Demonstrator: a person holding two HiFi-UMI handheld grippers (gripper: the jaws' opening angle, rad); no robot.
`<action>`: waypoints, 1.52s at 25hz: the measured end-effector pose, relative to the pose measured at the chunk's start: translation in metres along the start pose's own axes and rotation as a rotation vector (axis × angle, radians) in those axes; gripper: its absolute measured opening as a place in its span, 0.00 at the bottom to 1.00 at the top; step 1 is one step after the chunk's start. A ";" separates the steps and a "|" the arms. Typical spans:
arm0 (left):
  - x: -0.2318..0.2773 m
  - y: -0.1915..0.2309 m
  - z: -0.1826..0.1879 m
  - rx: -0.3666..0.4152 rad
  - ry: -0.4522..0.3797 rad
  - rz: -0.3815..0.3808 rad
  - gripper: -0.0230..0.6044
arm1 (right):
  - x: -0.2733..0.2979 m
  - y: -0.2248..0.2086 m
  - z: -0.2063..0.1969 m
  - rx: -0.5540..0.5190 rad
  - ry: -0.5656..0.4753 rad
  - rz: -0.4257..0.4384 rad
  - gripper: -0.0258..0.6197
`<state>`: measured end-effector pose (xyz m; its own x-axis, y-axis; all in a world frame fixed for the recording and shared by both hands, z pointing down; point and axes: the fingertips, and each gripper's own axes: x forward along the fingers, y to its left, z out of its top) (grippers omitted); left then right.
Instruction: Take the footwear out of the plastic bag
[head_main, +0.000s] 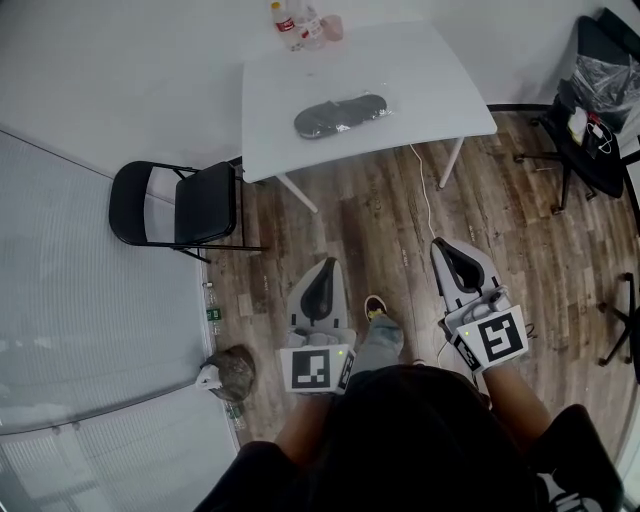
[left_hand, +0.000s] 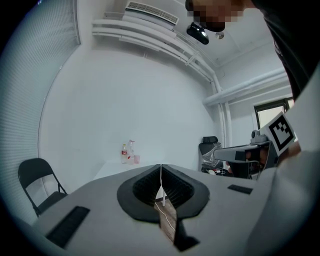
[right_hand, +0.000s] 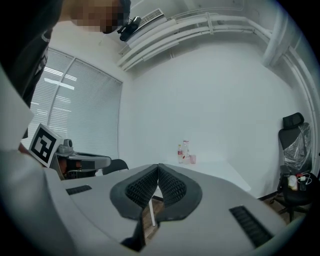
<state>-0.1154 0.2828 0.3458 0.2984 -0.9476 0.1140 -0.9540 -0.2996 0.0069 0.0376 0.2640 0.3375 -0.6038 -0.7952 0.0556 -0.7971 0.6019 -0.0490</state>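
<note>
Clear plastic bag (head_main: 388, 110), dark flat footwear (head_main: 335, 117) inside | white table (head_main: 420, 70), 12 o'clock | left gripper (head_main: 325, 270), right gripper (head_main: 447, 252): closed, empty | advice: spread jaws, pin bag, pull footwear.

The footwear (head_main: 338, 114) is a dark grey to black pair, low and flat. It looks like two long oval shapes lying next to each other, slightly staggered. One sits further toward the left end and the other further toward the right. Both are still inside the plastic bag (head_main: 386, 111), a clear, thin film that wraps closely round them and shows as a pale sheen past their right end. The bundle lies flat on the white counter (head_main: 430, 70), roughly in the middle of its top, with its long side running across and its right end tilted slightly away. It is too small to tell which way the soles face or where the bag's mouth is.
</note>
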 end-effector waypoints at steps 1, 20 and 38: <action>0.005 0.007 0.001 -0.002 0.000 0.000 0.07 | 0.008 -0.001 0.002 -0.001 0.001 0.000 0.07; 0.077 0.106 0.003 -0.020 0.001 -0.037 0.07 | 0.126 -0.010 0.009 -0.021 -0.007 -0.046 0.07; 0.091 0.122 0.002 -0.016 -0.008 -0.052 0.07 | 0.141 -0.015 0.015 -0.051 -0.024 -0.068 0.07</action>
<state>-0.2045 0.1598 0.3548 0.3474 -0.9318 0.1049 -0.9377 -0.3464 0.0288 -0.0354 0.1414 0.3313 -0.5488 -0.8353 0.0334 -0.8356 0.5492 0.0047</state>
